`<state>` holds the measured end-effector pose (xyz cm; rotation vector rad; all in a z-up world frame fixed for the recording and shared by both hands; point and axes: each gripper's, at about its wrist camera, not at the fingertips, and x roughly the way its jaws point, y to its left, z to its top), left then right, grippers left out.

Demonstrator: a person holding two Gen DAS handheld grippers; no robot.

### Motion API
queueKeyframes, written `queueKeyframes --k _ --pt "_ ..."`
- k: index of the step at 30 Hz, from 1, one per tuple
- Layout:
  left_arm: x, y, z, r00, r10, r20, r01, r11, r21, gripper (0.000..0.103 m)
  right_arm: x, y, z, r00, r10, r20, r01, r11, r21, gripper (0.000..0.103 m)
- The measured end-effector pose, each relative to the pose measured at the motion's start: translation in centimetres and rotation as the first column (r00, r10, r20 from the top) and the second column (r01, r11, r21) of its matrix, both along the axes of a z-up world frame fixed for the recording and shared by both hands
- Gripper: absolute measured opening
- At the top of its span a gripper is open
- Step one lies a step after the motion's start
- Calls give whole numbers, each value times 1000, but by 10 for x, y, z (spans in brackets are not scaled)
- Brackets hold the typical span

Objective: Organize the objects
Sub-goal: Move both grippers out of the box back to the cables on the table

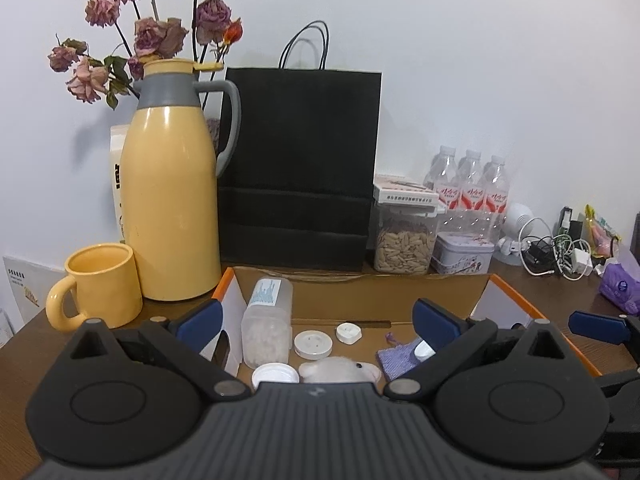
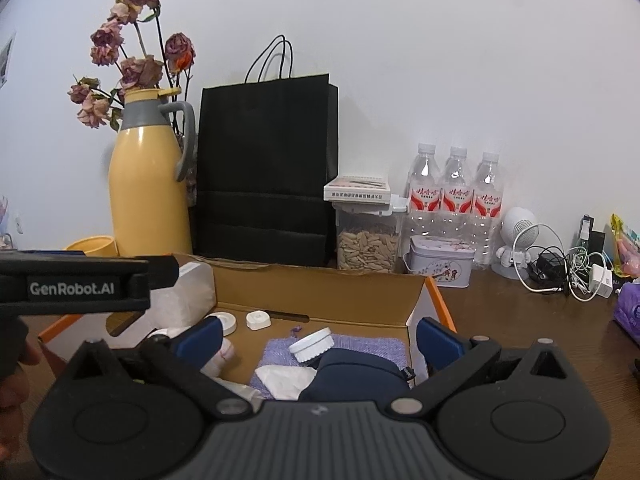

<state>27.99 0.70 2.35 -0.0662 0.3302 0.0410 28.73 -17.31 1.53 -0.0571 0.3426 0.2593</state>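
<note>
Box (image 1: 400, 292) under both claws (agape).

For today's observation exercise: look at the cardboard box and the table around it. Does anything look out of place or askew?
Yes. In the cardboard box, a white ribbed lid sits tilted on the purple knitted cloth, off any jar. To the right, a tangle of charger cables sprawls loose on the table.

**Black grippers, blue pads**

The left gripper (image 1: 318, 322) and the right gripper (image 2: 318, 338) share one build: matte black linkage arms, round silver pivot pins, a ribbed grey housing, navy-blue fingertips (image 2: 438, 340). One side bar carries a white "GenRobot.AI" label (image 2: 72, 289).
</note>
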Motion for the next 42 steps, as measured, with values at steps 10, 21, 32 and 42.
queueKeyframes --k 10,21,32,42 --pt "-45 19 1 997 -21 76 22 1000 -9 103 -35 -3 3 998 43 52 -42 999 -22 103" --pt "-81 22 -16 996 -81 44 79 996 32 103 -70 -8 -11 996 78 35 -76 996 -48 103" --pt "-106 33 -38 998 -51 -41 53 998 46 103 -93 -13 -31 995 93 -35 -95 994 -53 103" --pt "-124 58 -53 995 13 -102 -14 1000 -5 103 -105 -7 -39 992 106 -64 -111 991 -78 103"
